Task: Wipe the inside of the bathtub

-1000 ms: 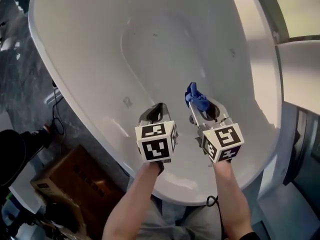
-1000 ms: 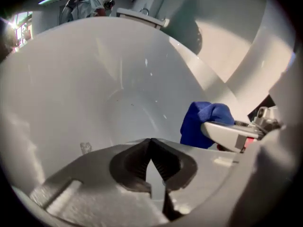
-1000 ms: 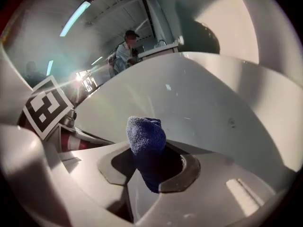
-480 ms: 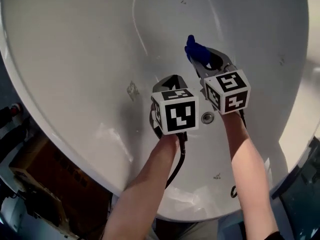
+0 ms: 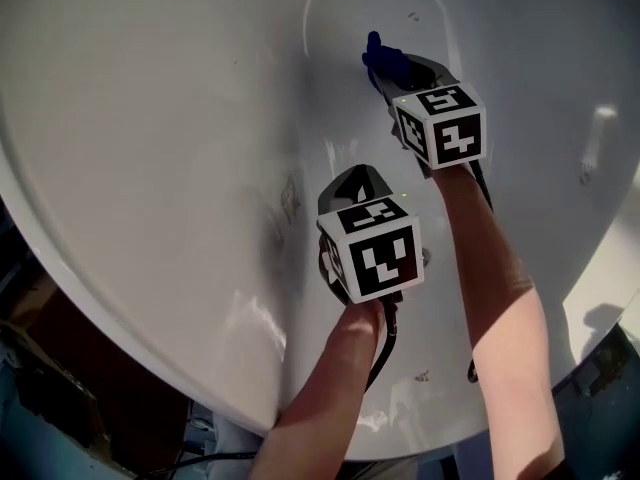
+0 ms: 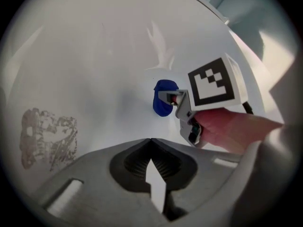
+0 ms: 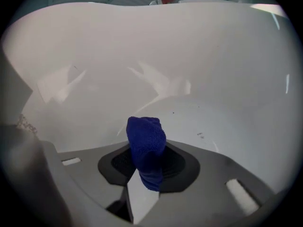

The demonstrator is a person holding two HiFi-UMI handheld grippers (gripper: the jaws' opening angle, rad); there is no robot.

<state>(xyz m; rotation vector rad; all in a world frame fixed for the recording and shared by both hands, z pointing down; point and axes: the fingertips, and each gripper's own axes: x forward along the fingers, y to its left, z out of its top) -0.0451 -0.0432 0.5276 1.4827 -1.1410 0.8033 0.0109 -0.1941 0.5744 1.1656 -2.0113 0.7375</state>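
The white bathtub (image 5: 150, 118) fills nearly the whole head view, and both grippers are down inside it. The right gripper (image 5: 392, 68) is the farther one. Its jaws are clenched on a small blue cloth (image 7: 146, 141), and a rounded wad of the cloth stands out in front of the jaw tips, toward the far part of the tub bottom. Whether the wad touches the surface I cannot tell. The left gripper (image 6: 150, 145) is nearer; its jaws are pressed together with nothing between them, and it does no work. On the left wall there is a grey scuffed patch (image 6: 47, 136), and some small dark specks (image 7: 200, 135) lie on the bottom to the right of the cloth. I judge that the step in hand is a wiping stroke with the right gripper. To do it well, the cloth and not the hard jaw tips should meet the surface, so the gripper should be tilted with the wad leading. The pressure should be even and the strokes should overlap, following the curve from bottom to wall. Only a short piece of cloth is pinched, so it could slip out under a hard push. The patch and the specks probably need more passes
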